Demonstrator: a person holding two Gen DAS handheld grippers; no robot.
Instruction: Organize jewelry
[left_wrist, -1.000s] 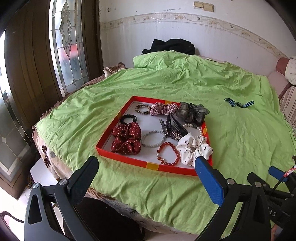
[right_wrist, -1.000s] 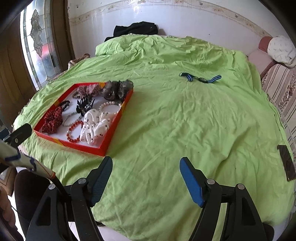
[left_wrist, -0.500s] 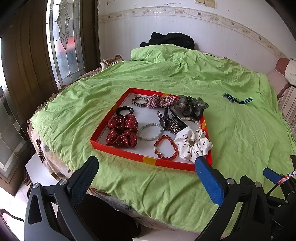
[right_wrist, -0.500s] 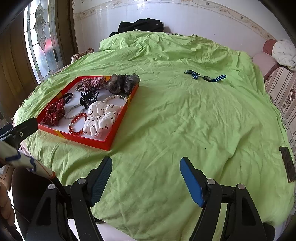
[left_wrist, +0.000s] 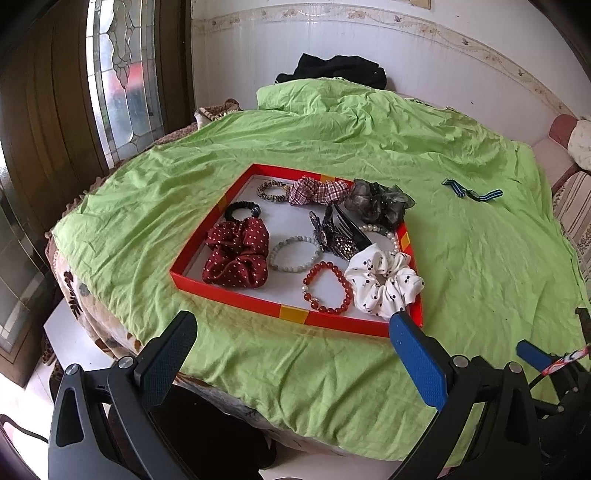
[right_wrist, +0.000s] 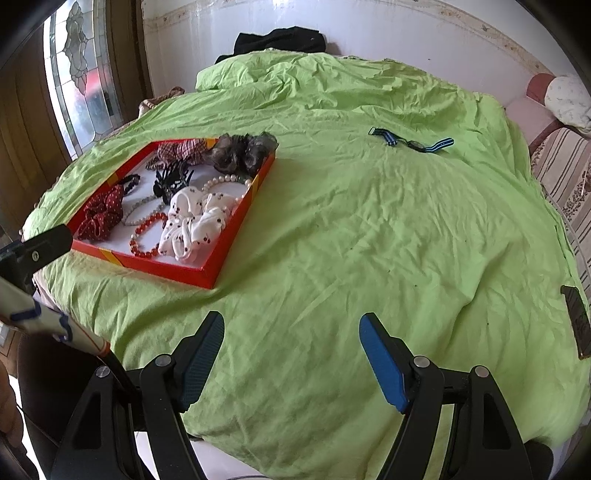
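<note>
Fingers of both the left gripper (left_wrist: 291, 343) and right gripper (right_wrist: 291, 345) stand wide apart, empty, above the bed's (right_wrist: 369, 221) near edge. Striped band (right_wrist: 410, 140) lies far right, well apart from the red tray (left_wrist: 236, 301); likely light, limp fabric, best pinched mid-strap.

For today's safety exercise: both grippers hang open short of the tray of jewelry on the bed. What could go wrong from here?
1. The red tray sits on soft, wrinkled green bedding; pressing down may tip it.
2. The items are crowded: the claw clip overlaps the pearl bracelet, so a hand-held gripper may snag both.
</note>
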